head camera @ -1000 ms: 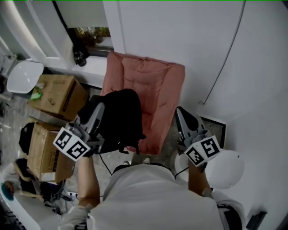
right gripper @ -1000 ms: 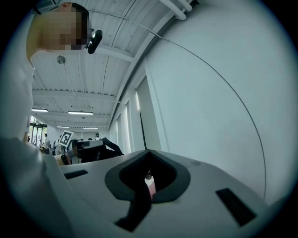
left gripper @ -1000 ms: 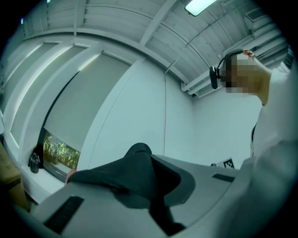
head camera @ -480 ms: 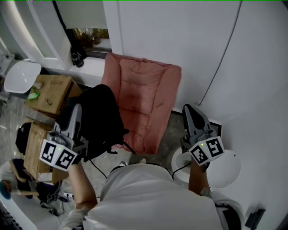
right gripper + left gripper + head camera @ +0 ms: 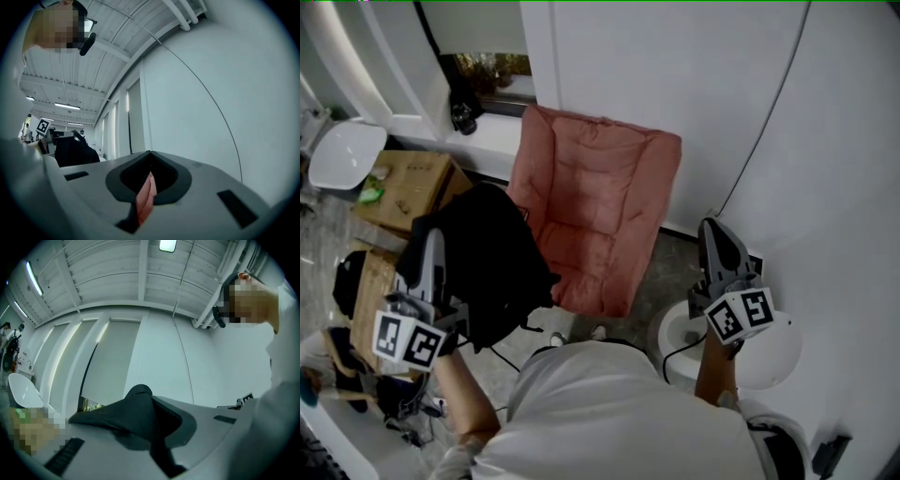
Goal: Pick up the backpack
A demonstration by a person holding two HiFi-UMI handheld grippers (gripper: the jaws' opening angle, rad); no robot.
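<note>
Bare floor lay open between the pink chair and the right gripper, and cardboard boxes crowded the far side of the left gripper. The left gripper was clamped on the black backpack, which hung against its right side. The right gripper's jaws met on nothing. In the head view, the left gripper's tips were lost against the dark fabric.

A white wall fills the far side, with a thin dark cable curving down it. A pink padded chair stands against this wall on a grey floor. To the left, a window sits above a white sill, with dark foliage showing through the glass. Below the sill lie cardboard boxes, just beside a white moulded seat. A round white stool stands at the lower right. Overhead, a ribbed white ceiling carries a bright light panel.
</note>
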